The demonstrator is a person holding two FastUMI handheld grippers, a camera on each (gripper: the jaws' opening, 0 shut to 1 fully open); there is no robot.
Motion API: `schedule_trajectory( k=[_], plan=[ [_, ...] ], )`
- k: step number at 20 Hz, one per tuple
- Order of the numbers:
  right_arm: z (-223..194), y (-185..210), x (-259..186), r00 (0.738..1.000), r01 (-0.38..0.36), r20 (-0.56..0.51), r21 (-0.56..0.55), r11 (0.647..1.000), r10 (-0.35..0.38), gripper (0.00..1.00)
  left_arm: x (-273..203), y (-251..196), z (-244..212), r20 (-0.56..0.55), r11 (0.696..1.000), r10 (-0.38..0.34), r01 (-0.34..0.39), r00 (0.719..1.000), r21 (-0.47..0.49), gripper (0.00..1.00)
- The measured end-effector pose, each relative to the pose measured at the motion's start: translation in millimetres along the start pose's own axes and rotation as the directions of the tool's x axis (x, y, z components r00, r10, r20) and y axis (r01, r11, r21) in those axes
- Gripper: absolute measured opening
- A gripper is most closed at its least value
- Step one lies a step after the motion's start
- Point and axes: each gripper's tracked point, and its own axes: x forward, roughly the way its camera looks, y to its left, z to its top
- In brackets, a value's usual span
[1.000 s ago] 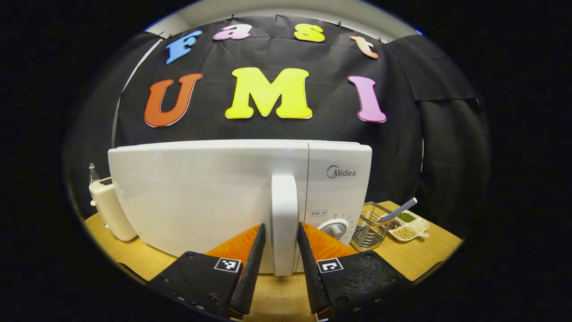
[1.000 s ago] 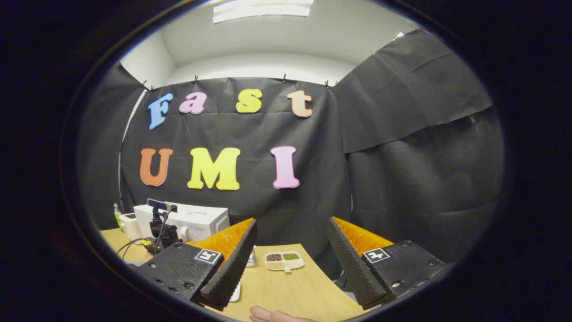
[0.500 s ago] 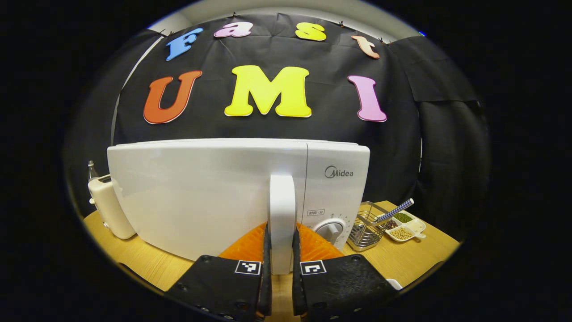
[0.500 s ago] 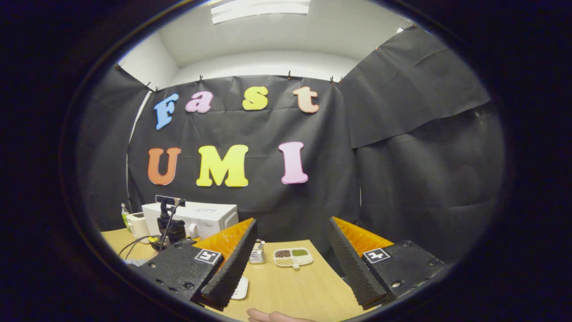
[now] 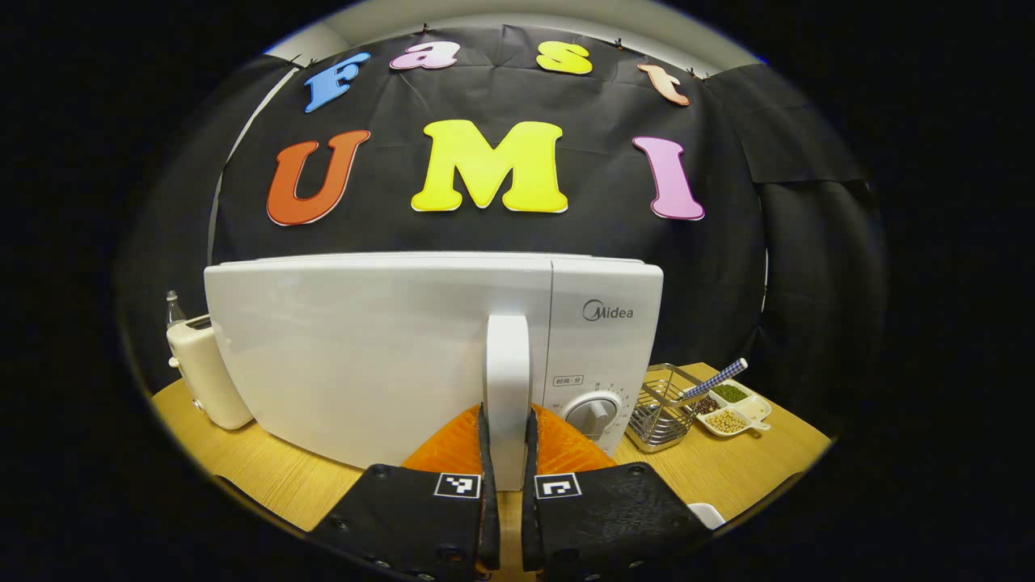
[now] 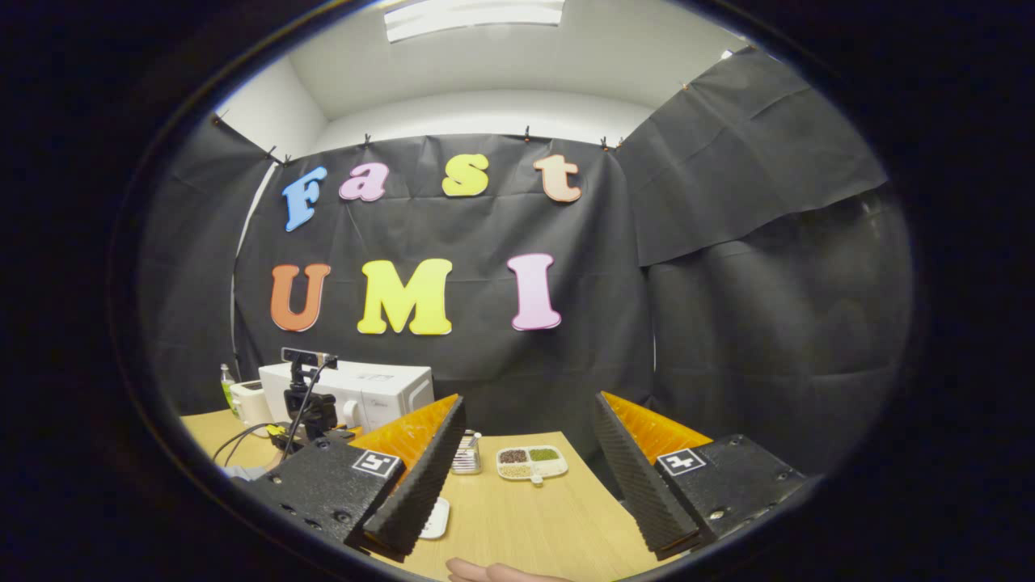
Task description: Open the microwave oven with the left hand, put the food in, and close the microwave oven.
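The white microwave (image 5: 380, 347) stands on the wooden table (image 5: 267, 477), close in front in the left gripper view. Its door looks closed. A vertical white handle (image 5: 507, 380) runs down the door's right edge. My left gripper (image 5: 507, 473) is shut on the lower part of this handle, one finger pressing each side. In the right gripper view the microwave (image 6: 380, 392) sits far off at the left, with the other gripper's device (image 6: 306, 408) in front of it. My right gripper (image 6: 525, 457) hangs open above the table, holding nothing. The edge of a white dish (image 6: 437, 517) shows beside its left finger.
A cream toaster (image 5: 206, 372) and a small bottle (image 5: 171, 305) stand left of the microwave. To its right are a wire basket (image 5: 661, 404) and a divided dish of beans (image 5: 734, 408) with a checked-handle spoon. A hand (image 6: 493, 572) rests at the table's near edge.
My left gripper went from open around the door handle to shut on it, and stays shut there. The right gripper view drifted slightly; that gripper stays open.
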Motion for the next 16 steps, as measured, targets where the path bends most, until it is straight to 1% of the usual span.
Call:
schedule_trajectory(
  k=[1, 2, 3, 4, 5, 6, 7, 8, 9, 10, 12, 13, 14, 15, 16],
  plan=[
    [-2, 0, 0, 1.000, -0.002, -0.004, 0.001, 1.000, 0.002, 1.00, 0, 1, -1, -0.002, 1.000, 0.002, -0.002, 1.000, 0.005, 0.10],
    [-4, -1, -1, 1.000, -0.002, -0.007, 0.001, 1.000, 0.002, 1.00, -3, 0, 1, 0.005, 1.000, 0.005, -0.005, 1.000, 0.016, 0.10],
    [-5, -2, -1, 1.000, 0.000, -0.009, 0.001, 1.000, 0.000, 1.00, -6, 1, 0, 0.002, 1.000, 0.005, -0.005, 1.000, -0.001, 0.10],
    [-6, -3, 0, 1.000, 0.001, -0.010, 0.002, 1.000, -0.001, 0.92, -10, -2, 2, 0.009, 1.000, -0.002, 0.002, 1.000, -0.019, 0.10],
    [-8, -4, 0, 1.000, 0.003, -0.015, 0.002, 1.000, -0.003, 0.92, -17, -2, 0, 0.006, 1.000, -0.008, 0.008, 1.000, -0.027, 0.10],
    [-9, -4, -1, 1.000, 0.002, -0.019, 0.002, 1.000, -0.002, 0.92, -30, 1, 9, 0.055, 1.000, -0.001, 0.001, 0.998, 0.002, 0.10],
    [-9, -5, -1, 1.000, 0.004, -0.018, 0.003, 1.000, -0.004, 0.92, -32, 3, 17, 0.105, 0.999, -0.021, 0.017, 0.994, 0.036, 0.05],
    [-7, -6, -1, 1.000, 0.008, -0.016, 0.005, 1.000, -0.008, 1.00, -42, -7, 21, 0.110, 0.997, -0.069, 0.064, 0.992, 0.052, 0.01],
    [-7, -4, -2, 1.000, 0.009, -0.013, 0.005, 1.000, -0.009, 0.92, -45, -8, 17, 0.081, 0.995, -0.078, 0.073, 0.994, 0.066, 0.00],
    [-6, -1, -2, 1.000, 0.005, -0.012, 0.003, 1.000, -0.005, 0.91, -45, 2, 19, 0.087, 0.995, -0.063, 0.055, 0.994, 0.088, 0.00],
    [-8, 7, -1, 1.000, -0.010, -0.014, -0.004, 1.000, 0.010, 0.91, -41, -8, 7, 0.042, 0.991, -0.114, 0.111, 0.993, 0.069, 0.00],
    [-12, 10, -1, 1.000, -0.017, -0.022, -0.006, 1.000, 0.016, 1.00, -36, -6, 3, 0.034, 0.992, -0.109, 0.107, 0.993, 0.067, 0.00],
    [-17, 11, 0, 0.999, -0.020, -0.035, -0.006, 1.000, 0.020, 1.00, -32, -6, -3, 0.017, 0.991, -0.120, 0.119, 0.993, 0.057, 0.00],
    [-20, 13, 1, 0.998, -0.029, -0.047, -0.003, 1.000, 0.029, 0.92, -31, -2, -3, 0.023, 0.993, -0.111, 0.110, 0.994, 0.047, 0.00],
    [-22, 14, 3, 0.998, -0.038, -0.052, 0.000, 0.999, 0.038, 0.92, -27, -4, -5, 0.021, 0.993, -0.115, 0.114, 0.993, 0.031, 0.01]
  ],
)
